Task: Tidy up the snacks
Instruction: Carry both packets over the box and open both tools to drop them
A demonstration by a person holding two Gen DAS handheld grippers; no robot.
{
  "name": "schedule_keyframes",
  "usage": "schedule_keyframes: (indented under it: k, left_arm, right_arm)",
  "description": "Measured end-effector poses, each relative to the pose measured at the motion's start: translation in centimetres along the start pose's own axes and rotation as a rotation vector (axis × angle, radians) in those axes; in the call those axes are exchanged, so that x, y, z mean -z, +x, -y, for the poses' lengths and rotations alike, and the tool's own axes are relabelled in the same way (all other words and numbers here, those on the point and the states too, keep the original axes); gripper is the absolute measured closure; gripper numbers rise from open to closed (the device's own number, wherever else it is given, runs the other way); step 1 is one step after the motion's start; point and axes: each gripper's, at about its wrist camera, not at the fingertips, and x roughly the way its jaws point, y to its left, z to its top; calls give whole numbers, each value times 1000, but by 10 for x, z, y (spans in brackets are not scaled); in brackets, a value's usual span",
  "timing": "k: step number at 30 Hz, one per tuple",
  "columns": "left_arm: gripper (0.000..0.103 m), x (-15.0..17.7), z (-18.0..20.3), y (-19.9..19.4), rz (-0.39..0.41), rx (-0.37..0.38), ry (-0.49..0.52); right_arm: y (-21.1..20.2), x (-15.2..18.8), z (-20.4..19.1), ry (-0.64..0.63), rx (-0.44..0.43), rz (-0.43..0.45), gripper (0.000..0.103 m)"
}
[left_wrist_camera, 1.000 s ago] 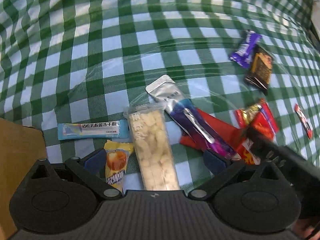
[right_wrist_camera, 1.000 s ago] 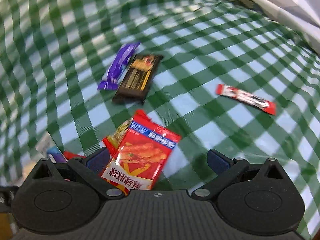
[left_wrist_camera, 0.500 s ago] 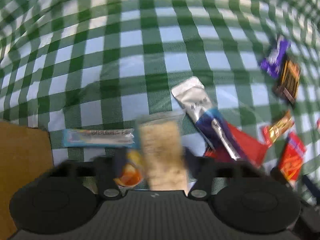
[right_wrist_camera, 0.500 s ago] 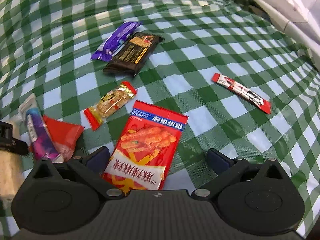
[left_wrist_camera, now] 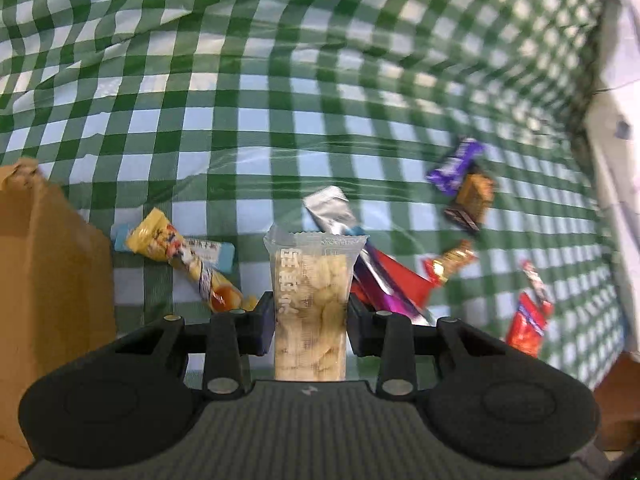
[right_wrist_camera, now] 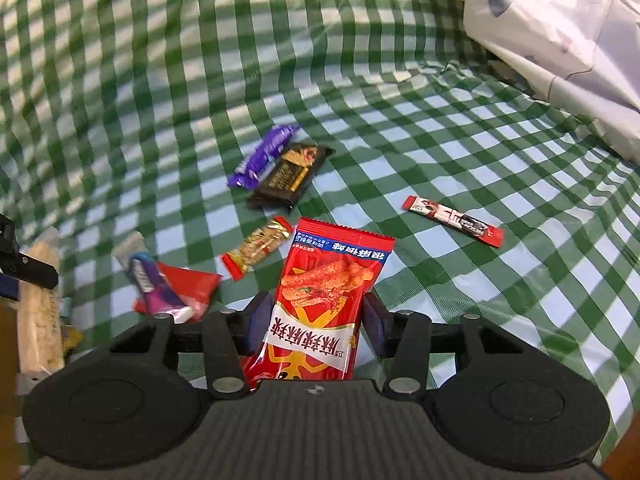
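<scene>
My left gripper (left_wrist_camera: 310, 320) is shut on a clear pack of pale crackers (left_wrist_camera: 310, 280), which stands upright between the pads, lifted off the green checked cloth (left_wrist_camera: 280, 100). The same pack (right_wrist_camera: 38, 308) shows at the left edge of the right wrist view. My right gripper (right_wrist_camera: 316, 320) has its jaws closing on a red snack bag (right_wrist_camera: 328, 280). The pads touch both sides of the bag, and its top edge rises above the cloth.
A yellow pack (left_wrist_camera: 180, 256), blue strip (left_wrist_camera: 216, 252), silver-purple pack (right_wrist_camera: 150, 280), flat red pack (right_wrist_camera: 192, 284), gold candy (right_wrist_camera: 256, 252), purple bar (right_wrist_camera: 262, 156), dark bar (right_wrist_camera: 290, 174) and red stick (right_wrist_camera: 454, 220) lie loose. A brown box (left_wrist_camera: 48, 280) stands left, white fabric (right_wrist_camera: 560, 32) far right.
Both grippers went from wide open to closed, the left on the cracker pack and the right on the red bag. Both rose, lifting their packs off the cloth.
</scene>
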Motion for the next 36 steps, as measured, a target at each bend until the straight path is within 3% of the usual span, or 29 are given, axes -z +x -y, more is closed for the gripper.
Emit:
schedule_keyframes:
  k: [4, 10, 24, 36]
  left_arm:
    - [63, 32, -3, -39, 63, 50, 46]
    - [63, 85, -17, -99, 156, 16, 48]
    - [63, 188, -118, -251, 304, -133, -71]
    - [63, 246, -182, -316, 373, -189, -152]
  right_arm:
    - [-38, 8, -4, 10, -28, 50, 52]
    - [-98, 23, -28, -23, -103, 98, 52]
    - [-222, 69, -133, -266, -304, 172, 52]
    - [-298, 101, -211, -395, -402, 226, 52]
